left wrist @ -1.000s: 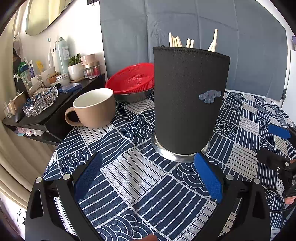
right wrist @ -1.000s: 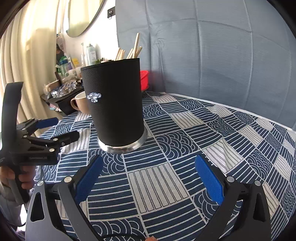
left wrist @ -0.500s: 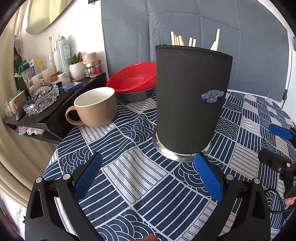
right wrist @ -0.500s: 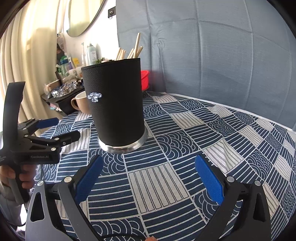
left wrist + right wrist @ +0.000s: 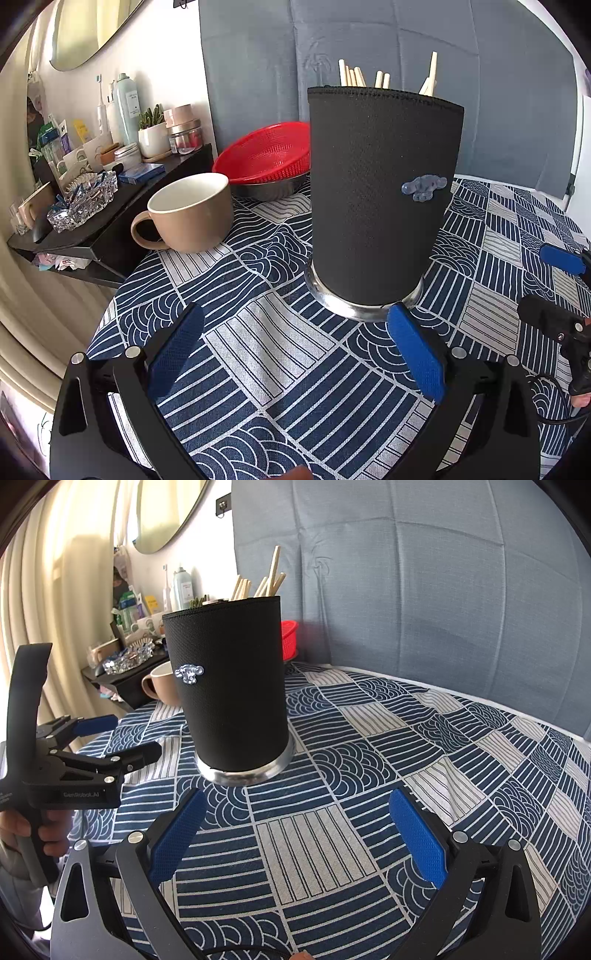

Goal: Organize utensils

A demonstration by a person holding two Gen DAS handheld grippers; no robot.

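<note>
A: Item one, the holder [image 5: 380,195]: black sleeve, steel base, upright on the patterned cloth [image 5: 280,354]. Contents: chopsticks [image 5: 384,79], pale wooden, tips showing above the rim, one leaning out further than the rest.

B: Loose utensils near the holder?

A: None listed. No chopstick lies on the cloth in either view. My reading: the sorting step looks done or nearly so, and this is a pause or a check.

B: Other entries, placed from the holder.

A: Mug [image 5: 188,214], tan, to its left, apart from it, empty as far as its mouth shows. Red basket [image 5: 266,155] behind and left, nested in a steel bowl [image 5: 269,188]. Dark shelf [image 5: 110,210] of jars and bottles further left, off the cloth.

B: Tools?

A: Left gripper [image 5: 295,350]: jaws spread wide, nothing between the blue pads [image 5: 417,354], low in front of the holder; the right pad's tip is just beside the base, and I cannot tell if it touches. Right gripper [image 5: 295,834]: jaws likewise apart and empty, in front of the holder and clear of it.

B: Next move?

A: If anything remains, probably straightening that leaning chopstick: a pinch from above, near its top, without knocking the holder. Otherwise, draw both tools back.
</note>
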